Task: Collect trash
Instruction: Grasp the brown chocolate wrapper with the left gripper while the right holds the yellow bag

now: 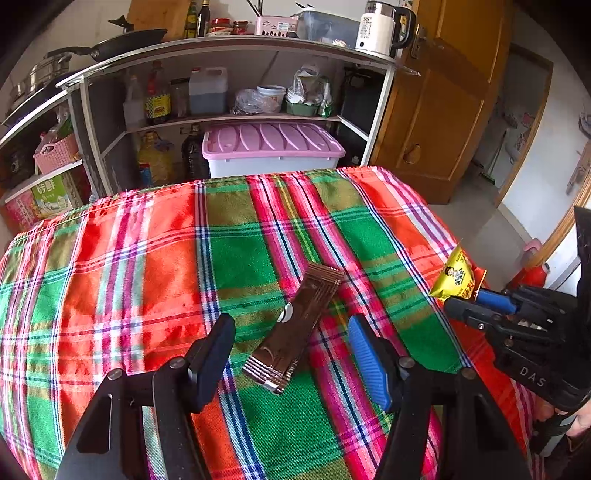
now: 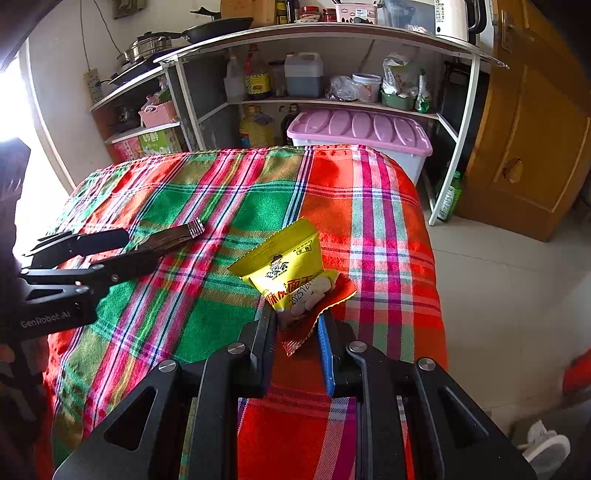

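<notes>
A brown foil wrapper [image 1: 295,326] lies flat on the plaid tablecloth [image 1: 129,258]. My left gripper [image 1: 291,326] is open, its fingers either side of the wrapper's near half. My right gripper [image 2: 297,323] is shut on a yellow and red snack packet [image 2: 286,267] and holds it just above the cloth near the table's right edge. In the left wrist view the right gripper [image 1: 465,302] shows at the right with the yellow packet [image 1: 456,277]. In the right wrist view the left gripper [image 2: 127,249] shows at the left, around the brown wrapper [image 2: 173,234].
Beyond the table's far edge stands a metal shelf [image 1: 236,48] with bottles, jars, a pan and a kettle [image 1: 380,27], and a pink-lidded storage box [image 1: 273,147] below. A wooden door [image 1: 436,110] and tiled floor [image 2: 498,295] lie to the right.
</notes>
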A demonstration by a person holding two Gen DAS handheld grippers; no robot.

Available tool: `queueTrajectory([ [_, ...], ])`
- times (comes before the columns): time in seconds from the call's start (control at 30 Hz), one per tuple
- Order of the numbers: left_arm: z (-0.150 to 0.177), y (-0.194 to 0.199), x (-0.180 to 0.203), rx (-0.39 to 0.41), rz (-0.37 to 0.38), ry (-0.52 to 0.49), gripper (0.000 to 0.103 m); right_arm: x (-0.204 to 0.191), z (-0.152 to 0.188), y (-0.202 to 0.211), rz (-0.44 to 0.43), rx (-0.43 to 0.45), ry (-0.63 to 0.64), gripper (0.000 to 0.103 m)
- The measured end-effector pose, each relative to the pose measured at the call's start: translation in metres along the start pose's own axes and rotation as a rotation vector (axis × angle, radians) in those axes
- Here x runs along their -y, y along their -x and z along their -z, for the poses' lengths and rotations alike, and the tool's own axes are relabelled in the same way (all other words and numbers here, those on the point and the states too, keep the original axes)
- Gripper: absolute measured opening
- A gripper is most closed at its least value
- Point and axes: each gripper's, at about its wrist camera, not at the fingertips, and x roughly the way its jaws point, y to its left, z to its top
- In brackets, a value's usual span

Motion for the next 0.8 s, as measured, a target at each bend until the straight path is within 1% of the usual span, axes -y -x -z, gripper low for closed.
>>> queueTrajectory([
  [0.07, 0.000, -0.004, 0.003, -0.005, -0.015, -0.009, 0.053, -0.001, 0.000, 0.000, 0.001, 0.000, 0.004, 0.021],
  [0.1, 0.000, -0.005, 0.003, -0.006, -0.013, -0.008, 0.051, -0.002, 0.000, 0.000, -0.001, 0.001, 0.006, 0.021],
  [0.2, 0.000, -0.006, 0.004, -0.005, -0.023, -0.018, 0.042, -0.003, -0.001, -0.002, 0.003, -0.003, 0.008, 0.021],
  [0.23, 0.001, -0.007, 0.005, -0.005, -0.033, -0.026, 0.034, -0.003, -0.001, -0.002, 0.005, -0.003, 0.008, 0.021],
  [0.3, 0.000, -0.008, 0.005, -0.006, -0.032, -0.031, 0.030, -0.004, -0.001, -0.002, 0.008, -0.002, 0.011, 0.021],
  [0.33, 0.000, -0.007, 0.005, -0.006, -0.027, -0.028, 0.024, -0.004, -0.001, -0.002, 0.009, -0.001, 0.012, 0.021],
  [0.63, 0.001, -0.004, 0.008, -0.001, -0.033, -0.032, 0.021, -0.007, -0.002, -0.002, 0.008, 0.005, 0.007, 0.021],
  [0.8, 0.004, 0.011, 0.011, 0.022, -0.017, -0.019, 0.021, -0.009, -0.001, 0.006, -0.004, 0.022, -0.008, 0.021],
])
